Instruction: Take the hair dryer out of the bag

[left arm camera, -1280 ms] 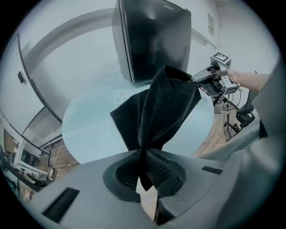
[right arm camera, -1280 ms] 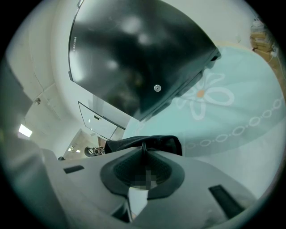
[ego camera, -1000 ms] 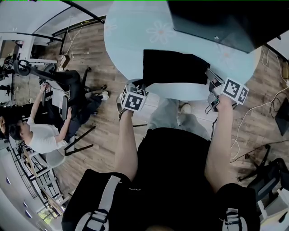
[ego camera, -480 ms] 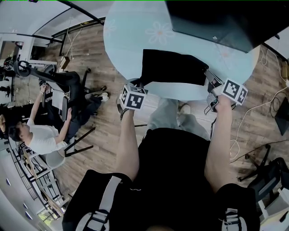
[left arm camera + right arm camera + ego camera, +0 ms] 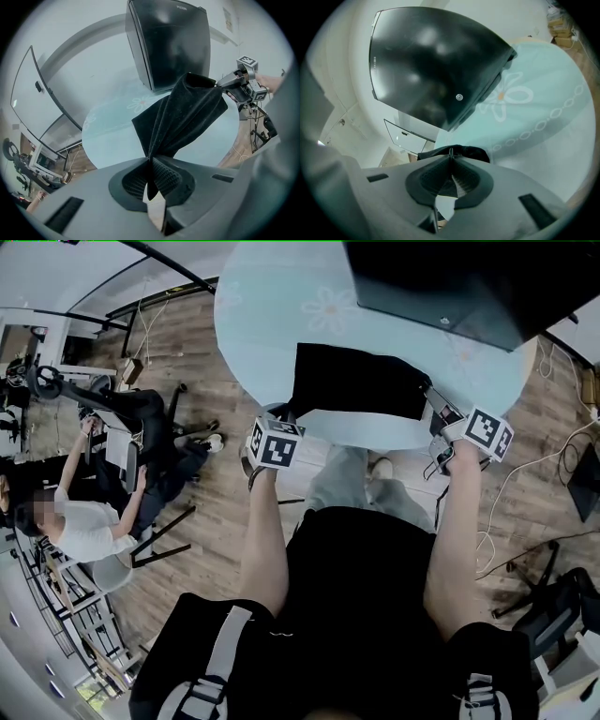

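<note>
Head view: the black bag (image 5: 361, 381) lies at the near edge of the pale blue bench (image 5: 281, 315), just in front of a big black case (image 5: 450, 287). The left tool (image 5: 292, 418) is at its near-left corner and the right tool (image 5: 436, 401) is at the right corner. No hair dryer shows anywhere, so I'd guess it's hidden inside.

Left gripper view: the left tool is clamped tight on a bunched fold of the bag, with cloth fanning up toward the other tool.

Right gripper view: the right tool is pinched shut on a thin bit of the bag's edge.

My worry: both tools are busy holding cloth, so nothing's free to catch the dryer. Tip the mouth past the bench edge and it could slide to the floor. That thin pinch might slip too.
</note>
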{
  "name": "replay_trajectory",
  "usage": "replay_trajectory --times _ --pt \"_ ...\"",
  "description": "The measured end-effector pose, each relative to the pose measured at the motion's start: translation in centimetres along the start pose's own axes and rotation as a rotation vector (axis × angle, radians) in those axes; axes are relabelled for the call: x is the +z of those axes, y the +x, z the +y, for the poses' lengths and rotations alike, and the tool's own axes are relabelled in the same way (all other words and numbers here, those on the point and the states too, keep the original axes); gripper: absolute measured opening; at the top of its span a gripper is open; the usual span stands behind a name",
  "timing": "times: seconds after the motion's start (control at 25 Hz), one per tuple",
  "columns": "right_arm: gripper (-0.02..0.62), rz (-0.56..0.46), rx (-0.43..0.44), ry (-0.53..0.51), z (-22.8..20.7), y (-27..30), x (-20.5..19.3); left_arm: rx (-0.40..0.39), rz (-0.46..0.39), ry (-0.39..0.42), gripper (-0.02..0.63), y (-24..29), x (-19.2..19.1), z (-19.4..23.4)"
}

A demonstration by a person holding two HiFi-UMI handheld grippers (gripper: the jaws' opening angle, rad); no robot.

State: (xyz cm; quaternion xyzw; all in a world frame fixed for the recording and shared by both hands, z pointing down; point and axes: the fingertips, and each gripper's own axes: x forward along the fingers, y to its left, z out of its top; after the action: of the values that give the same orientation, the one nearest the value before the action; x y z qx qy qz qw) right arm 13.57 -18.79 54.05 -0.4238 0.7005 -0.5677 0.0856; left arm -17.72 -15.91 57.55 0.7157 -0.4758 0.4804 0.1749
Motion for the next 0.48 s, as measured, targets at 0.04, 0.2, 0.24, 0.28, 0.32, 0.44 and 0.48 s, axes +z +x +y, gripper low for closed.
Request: replay_trajectory --times 0.04,0.2,0.24,0.28,0.32,0.44,0.48 --pt "0.017 -0.006 -0.009 0.011 -0.3 -0.2 0.0 0.018 0.012 -0.001 0.020 0.0 -0.4 0.5" --pt "0.017 -0.013 -0.084 -0.018 -1.8 -1.7 0.5 0.036 0.003 -0.082 0.018 -1.0 -1.2 2.7" --pt "0.017 -0.013 -0.093 -0.033 -1.8 -1.8 0.7 0.042 -0.009 -0.080 0.018 -1.2 -0.6 2.9" --pt "0.017 -0.021 -0.094 -0.032 -1.9 -1.9 0.8 0.055 -0.013 -0.071 0.018 -1.1 -0.1 3.0" --pt "0.017 -0.034 -0.095 -0.025 -2.0 -2.1 1.0 0.068 -0.015 -0.065 0.018 -1.1 0.2 3.1" --pt "0.017 -0.077 -0.106 -0.019 -2.4 -3.3 2.2 0.090 -0.030 -0.074 0.018 -1.4 0.6 3.7" --pt "0.017 -0.089 -0.110 -0.019 -2.5 -3.8 2.7 0.094 -0.034 -0.077 0.018 -1.5 0.6 3.9"
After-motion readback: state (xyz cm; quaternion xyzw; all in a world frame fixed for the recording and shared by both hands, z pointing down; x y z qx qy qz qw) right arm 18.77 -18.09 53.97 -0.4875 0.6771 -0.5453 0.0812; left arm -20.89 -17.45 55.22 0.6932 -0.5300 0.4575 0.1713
